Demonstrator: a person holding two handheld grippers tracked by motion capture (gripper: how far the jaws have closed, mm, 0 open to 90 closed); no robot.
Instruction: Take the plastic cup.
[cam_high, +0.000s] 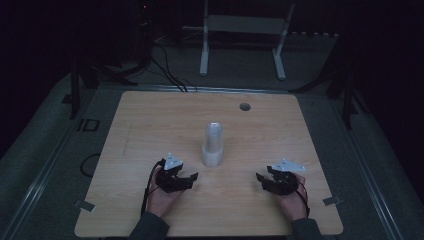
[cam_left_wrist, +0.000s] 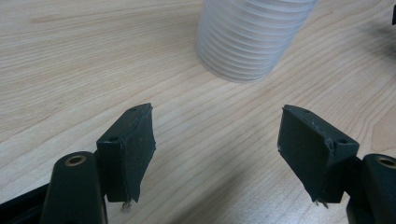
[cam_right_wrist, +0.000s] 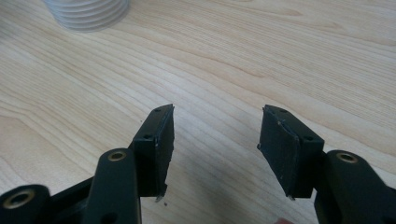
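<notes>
A stack of ribbed white plastic cups (cam_high: 213, 145) stands upside down in the middle of the wooden table (cam_high: 150, 120). My left gripper (cam_high: 192, 177) rests low on the table to the stack's front left, jaws apart with nothing between them. In the left gripper view the gripper (cam_left_wrist: 217, 135) points at the cup stack (cam_left_wrist: 252, 37) a short way ahead. My right gripper (cam_high: 260, 178) sits to the stack's front right, also open over bare wood. In the right gripper view the gripper (cam_right_wrist: 215, 130) has the cup stack (cam_right_wrist: 88, 11) at the upper left corner.
A round grey grommet hole (cam_high: 244, 106) lies near the table's far edge. Behind the table stands a white metal frame (cam_high: 242, 30), with dark cables (cam_high: 165, 70) on the floor. The room around the table is dim.
</notes>
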